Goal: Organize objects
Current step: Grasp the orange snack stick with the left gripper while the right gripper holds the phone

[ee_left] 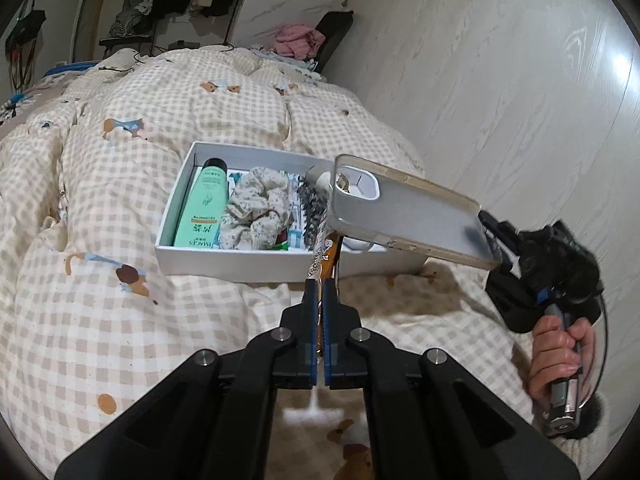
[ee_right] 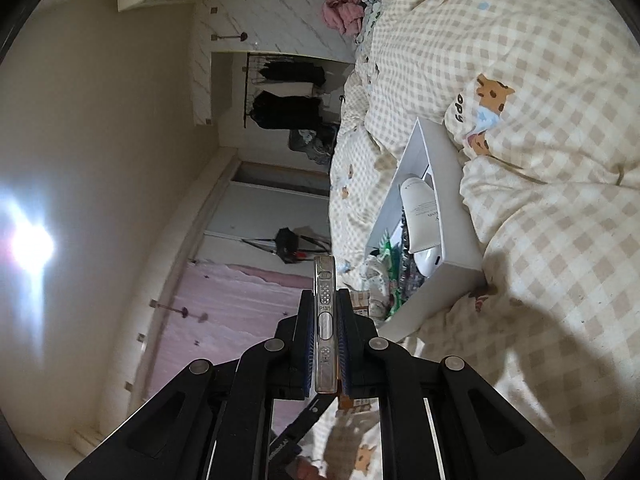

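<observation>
A white box (ee_left: 248, 266) lies on the checked quilt and holds a green tube (ee_left: 204, 208), a floral scrunchie (ee_left: 258, 210), a dark spiky comb (ee_left: 310, 210) and a white bottle (ee_right: 420, 216). My left gripper (ee_left: 318, 280) is shut on a thin brown printed packet (ee_left: 322, 258) at the box's near wall. My right gripper (ee_left: 494, 236) is shut on a clear phone case (ee_left: 404, 210) and holds it in the air above the box's right end. The case shows edge-on in the right wrist view (ee_right: 325, 320), with the box (ee_right: 460, 240) beyond it.
The checked quilt (ee_left: 120, 340) covers the bed all around the box. A marble-patterned wall (ee_left: 500, 60) runs along the right. A pink cloth pile (ee_left: 300, 40) lies at the bed's far end. Dark clothes hang at the back (ee_right: 288, 96).
</observation>
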`<state>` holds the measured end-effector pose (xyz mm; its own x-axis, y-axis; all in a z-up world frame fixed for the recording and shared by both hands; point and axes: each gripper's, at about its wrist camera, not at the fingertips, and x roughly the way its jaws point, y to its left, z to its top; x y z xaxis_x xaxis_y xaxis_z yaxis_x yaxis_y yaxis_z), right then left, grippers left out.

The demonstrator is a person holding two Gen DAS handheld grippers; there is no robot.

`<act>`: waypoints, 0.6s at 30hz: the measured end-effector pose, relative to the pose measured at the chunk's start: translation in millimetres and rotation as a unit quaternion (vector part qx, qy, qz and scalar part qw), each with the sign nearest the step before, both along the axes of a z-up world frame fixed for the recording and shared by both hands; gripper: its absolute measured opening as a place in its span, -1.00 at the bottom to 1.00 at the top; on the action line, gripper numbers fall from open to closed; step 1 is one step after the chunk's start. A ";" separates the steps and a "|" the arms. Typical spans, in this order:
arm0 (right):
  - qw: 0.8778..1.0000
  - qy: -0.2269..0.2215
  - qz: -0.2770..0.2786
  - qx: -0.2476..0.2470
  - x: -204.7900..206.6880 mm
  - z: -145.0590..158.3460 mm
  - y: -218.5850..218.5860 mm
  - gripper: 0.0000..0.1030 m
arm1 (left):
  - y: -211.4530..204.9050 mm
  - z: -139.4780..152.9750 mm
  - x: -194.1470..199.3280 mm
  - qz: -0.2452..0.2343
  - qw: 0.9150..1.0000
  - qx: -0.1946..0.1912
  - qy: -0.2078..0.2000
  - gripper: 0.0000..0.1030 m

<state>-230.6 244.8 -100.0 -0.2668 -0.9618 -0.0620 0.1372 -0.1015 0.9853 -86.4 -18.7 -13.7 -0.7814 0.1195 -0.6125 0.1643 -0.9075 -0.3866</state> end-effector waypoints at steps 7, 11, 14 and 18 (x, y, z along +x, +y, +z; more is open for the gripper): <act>1.000 0.001 -0.003 -0.029 -1.3 -13.3 4.5 -0.81 | -6.0 7.8 6.9 0.007 0.999 0.022 0.023 -0.96; 0.999 -0.003 -0.002 -0.052 -2.2 -19.4 4.5 -0.81 | -11.3 11.3 10.3 0.012 0.999 0.039 0.033 -0.96; 0.998 -0.002 -0.005 -0.061 -2.7 -23.2 6.7 -0.81 | -13.8 13.3 12.5 0.013 0.998 0.049 0.040 -0.96; 0.996 -0.008 -0.011 -0.085 -3.5 -31.1 10.6 -0.81 | -15.3 15.5 14.5 0.021 0.998 0.045 0.044 -0.96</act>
